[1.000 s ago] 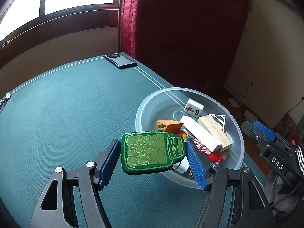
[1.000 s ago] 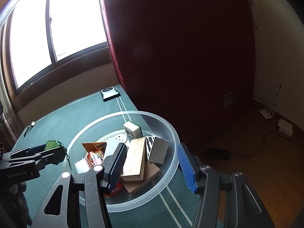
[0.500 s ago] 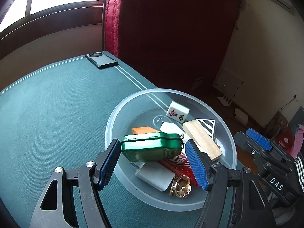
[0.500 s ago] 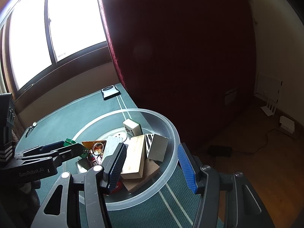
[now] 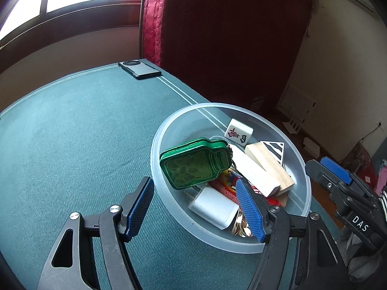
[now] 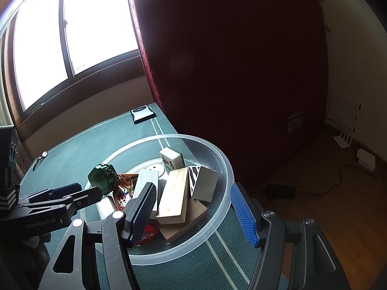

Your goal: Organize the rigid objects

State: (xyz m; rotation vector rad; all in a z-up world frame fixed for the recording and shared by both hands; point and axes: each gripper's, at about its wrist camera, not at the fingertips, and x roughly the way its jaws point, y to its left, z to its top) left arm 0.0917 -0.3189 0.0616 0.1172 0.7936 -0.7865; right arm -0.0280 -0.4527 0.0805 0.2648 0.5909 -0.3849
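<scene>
A green jar-shaped tin (image 5: 196, 164) lies tilted on the pile inside the clear plastic bowl (image 5: 169, 130), free of any pad. My left gripper (image 5: 193, 193) is open just behind the tin, its fingertips over the bowl's near rim. The bowl also holds a mahjong tile (image 5: 238, 131), a wooden block (image 5: 268, 164), a striped block (image 6: 200, 181) and a white block (image 5: 251, 171). My right gripper (image 6: 192, 188) straddles the bowl's near-right rim (image 6: 217, 149). Its jaws are opening, and its pads press on nothing.
A dark phone (image 5: 140, 68) lies at the far corner of the green table (image 5: 72, 133). A small metal item (image 6: 42, 155) sits at the table's left edge. The table ends just right of the bowl; wooden floor (image 6: 326, 205) with a cable lies below.
The tin was clamped between my left pads beside the bowl, was carried over the bowl, and now rests inside it out of the jaws. My right jaws stand slightly wider.
</scene>
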